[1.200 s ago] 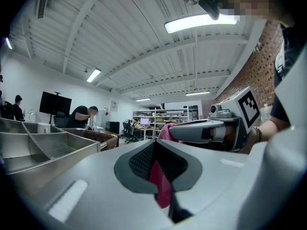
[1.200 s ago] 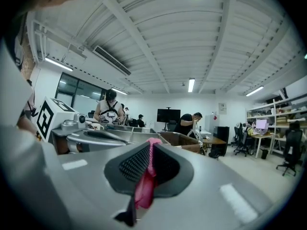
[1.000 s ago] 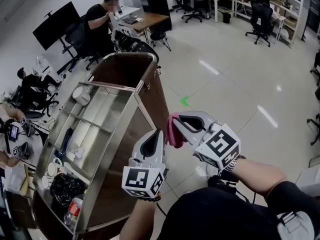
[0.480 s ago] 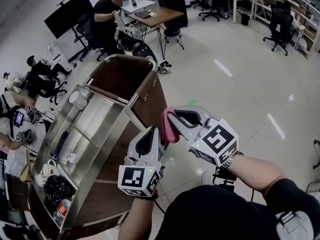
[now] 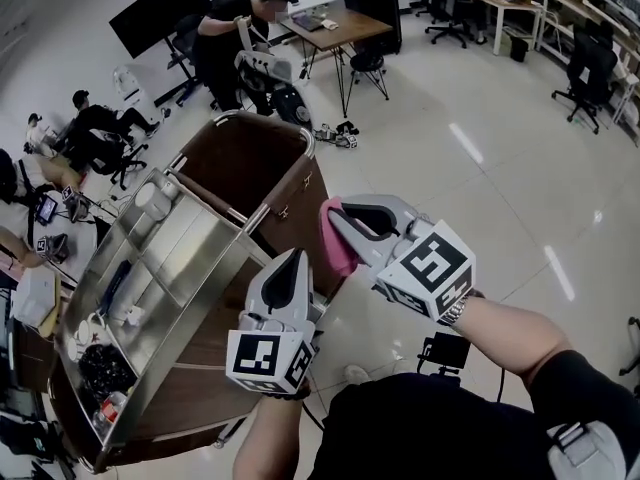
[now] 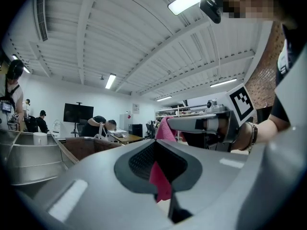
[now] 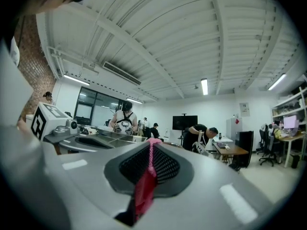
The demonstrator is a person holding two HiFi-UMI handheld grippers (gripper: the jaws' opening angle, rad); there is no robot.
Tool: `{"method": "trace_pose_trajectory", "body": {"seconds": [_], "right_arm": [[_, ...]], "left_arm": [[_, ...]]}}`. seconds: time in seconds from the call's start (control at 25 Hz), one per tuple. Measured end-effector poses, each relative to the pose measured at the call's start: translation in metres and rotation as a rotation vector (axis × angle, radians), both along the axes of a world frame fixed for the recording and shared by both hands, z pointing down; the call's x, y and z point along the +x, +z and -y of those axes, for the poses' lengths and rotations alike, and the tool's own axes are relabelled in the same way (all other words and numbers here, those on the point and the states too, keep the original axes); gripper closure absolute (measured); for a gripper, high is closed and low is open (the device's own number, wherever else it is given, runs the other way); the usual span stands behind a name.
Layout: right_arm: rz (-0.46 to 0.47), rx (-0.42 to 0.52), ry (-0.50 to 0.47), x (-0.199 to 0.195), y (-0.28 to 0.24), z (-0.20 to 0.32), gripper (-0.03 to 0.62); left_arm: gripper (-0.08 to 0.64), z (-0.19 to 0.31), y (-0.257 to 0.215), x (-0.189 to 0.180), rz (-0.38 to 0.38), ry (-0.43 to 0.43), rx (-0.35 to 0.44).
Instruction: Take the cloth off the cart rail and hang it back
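Glossy pale floor (image 5: 470,198) spreads around a cart (image 5: 300,203) with a steel top (image 5: 195,233) and brown side panels. A curved rail (image 5: 262,116) runs round the cart's far end. The pink cloth (image 5: 338,238) is off that rail, held in the air just beside the cart's right-hand brown panel and nearer to the camera than the rail. The right gripper (image 5: 335,215) holds the cloth's upper part just off that panel, its jaws pressed together on the fabric. In the right gripper view the fabric shows as a thin pink strip running down the seam between them. The left gripper (image 5: 293,258) is close against the same panel, lower than the right one and towards the cart's near end. Its jaws are likewise clamped on a lower fold, and the left gripper view shows a pink tab wedged between them. Beyond the cart's far end a person (image 5: 235,33) in black bends beside a wooden desk (image 5: 340,28). A black monitor (image 5: 160,13) on a stand rises past the cart's far left corner. Office chairs (image 5: 590,68) stand well apart from the cart, off to its far right.
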State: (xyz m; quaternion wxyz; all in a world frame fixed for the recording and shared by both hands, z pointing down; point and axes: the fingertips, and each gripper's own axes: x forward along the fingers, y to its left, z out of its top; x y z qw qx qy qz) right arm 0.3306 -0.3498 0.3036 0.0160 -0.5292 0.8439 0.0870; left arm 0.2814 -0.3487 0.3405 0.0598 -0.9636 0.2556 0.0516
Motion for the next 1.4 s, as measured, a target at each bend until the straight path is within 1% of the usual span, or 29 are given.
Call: {"method": "trace_pose_trajectory", "body": {"seconds": [0.12,0.28,0.56,0.72,0.84,0.96,1.16,1.24,1.4], "right_arm": [[0.013,0.002,-0.004,0.007,-0.004,0.021,0.581],[0.020,-0.008,0.002,0.008,-0.007,0.054,0.581],[0.033,-0.044,0.019,-0.002,-0.014,0.120,0.581],[0.041,-0.074,0.016,-0.005,-0.018,0.153,0.581],[0.052,-0.089,0.002,0.000,-0.022,0.178,0.581],[0.060,-0.106,-0.024,0.011,-0.021,0.210,0.581],[0.042,-0.164,-0.095,0.020,0.000,0.268,0.581],[0.031,-0.191,-0.123,0.028,0.008,0.287,0.581],[0.017,-0.256,-0.164,0.059,0.025,0.322,0.581]], "left_arm": [[0.557,0.013,-0.003,0.004,-0.002,-0.007,0.006],[0.557,0.037,-0.009,0.001,-0.014,-0.003,0.020],[0.557,0.076,-0.030,-0.014,-0.026,0.019,0.056],[0.555,0.091,-0.041,-0.024,-0.040,0.007,0.069],[0.557,0.106,-0.043,-0.025,-0.044,-0.018,0.063],[0.557,0.130,-0.044,-0.019,-0.051,-0.064,0.052],[0.555,0.168,-0.044,-0.002,-0.054,-0.143,0.047],[0.557,0.180,-0.047,0.009,-0.057,-0.176,0.041],[0.557,0.199,-0.053,0.046,-0.045,-0.227,0.032]]}}
